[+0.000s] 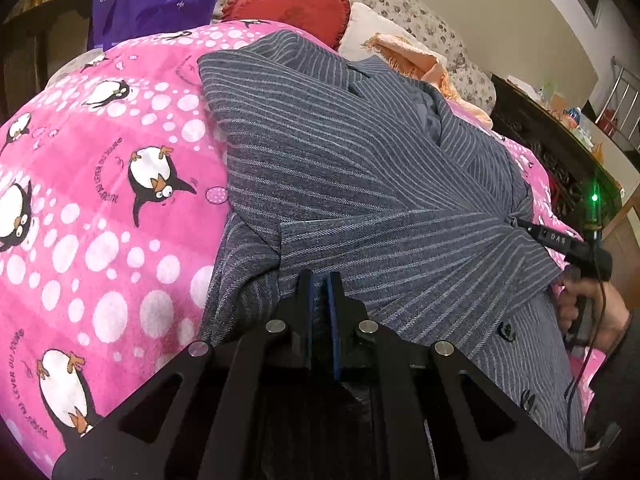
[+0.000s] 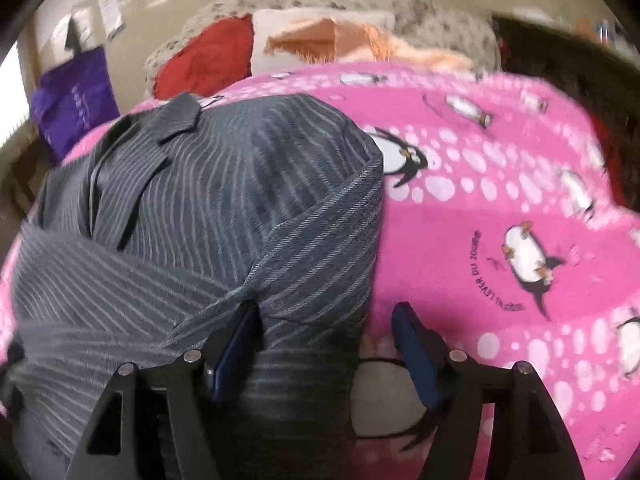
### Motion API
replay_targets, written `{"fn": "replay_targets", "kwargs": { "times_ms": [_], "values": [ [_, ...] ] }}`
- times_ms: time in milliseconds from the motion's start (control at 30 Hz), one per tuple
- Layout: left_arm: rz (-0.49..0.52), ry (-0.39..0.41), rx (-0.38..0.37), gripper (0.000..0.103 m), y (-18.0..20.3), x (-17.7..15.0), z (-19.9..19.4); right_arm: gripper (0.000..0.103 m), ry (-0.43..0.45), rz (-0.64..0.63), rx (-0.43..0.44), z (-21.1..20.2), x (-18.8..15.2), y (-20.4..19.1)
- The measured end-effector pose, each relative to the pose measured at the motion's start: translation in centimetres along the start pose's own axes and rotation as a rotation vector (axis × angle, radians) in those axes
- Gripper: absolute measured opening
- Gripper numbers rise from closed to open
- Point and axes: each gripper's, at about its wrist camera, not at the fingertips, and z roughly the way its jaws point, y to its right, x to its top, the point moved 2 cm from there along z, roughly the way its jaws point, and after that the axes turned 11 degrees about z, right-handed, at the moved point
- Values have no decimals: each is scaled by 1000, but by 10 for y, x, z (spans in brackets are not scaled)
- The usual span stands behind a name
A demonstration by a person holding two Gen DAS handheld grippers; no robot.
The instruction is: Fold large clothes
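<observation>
On the pink blanket (image 2: 500,152), the striped jacket (image 2: 208,200) lies under the parted right tongs (image 2: 326,320).

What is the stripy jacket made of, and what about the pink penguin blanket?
The jacket looks like woven suit cloth, maybe wool or a blend: a fine slanted weave shows, matte grey with pale stripes. The blanket looks like soft printed cotton, quilted perhaps: faint stitched lines and a dull, slightly fuzzy surface.

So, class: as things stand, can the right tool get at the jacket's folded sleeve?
Probably yes. The right tool is open, with the striped jacket sleeve's edge just ahead of it and nothing in between.
</observation>
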Motion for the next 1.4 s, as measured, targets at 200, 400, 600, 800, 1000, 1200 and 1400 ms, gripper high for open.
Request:
{"fn": "replay_targets", "kwargs": {
  "times_ms": [200,400,600,800,1000,1200,1400],
  "values": [
    [-2,-1,1,6,0,0,1,45,84,16,-62,-42,14,9],
    [-10,0,-8,6,-1,-1,1,39,132,-119,83,-109,-28,-31],
    [-37,9,-42,6,-7,-2,-2,39,17,-219,109,-68,-91,-74],
    [-69,17,-81,6,-12,-3,-3,42,18,-119,137,-63,-96,-61],
    [-99,38,-119,6,-18,-6,-7,42,43,-104,97,-111,-120,-62],
    [-89,1,-96,7,-23,-20,-33,42,-49,-158,147,-162,-186,-49],
    [26,-105,-28,6,-38,-49,-84,44,-132,-194,144,-177,-241,-25]
  ]
}}
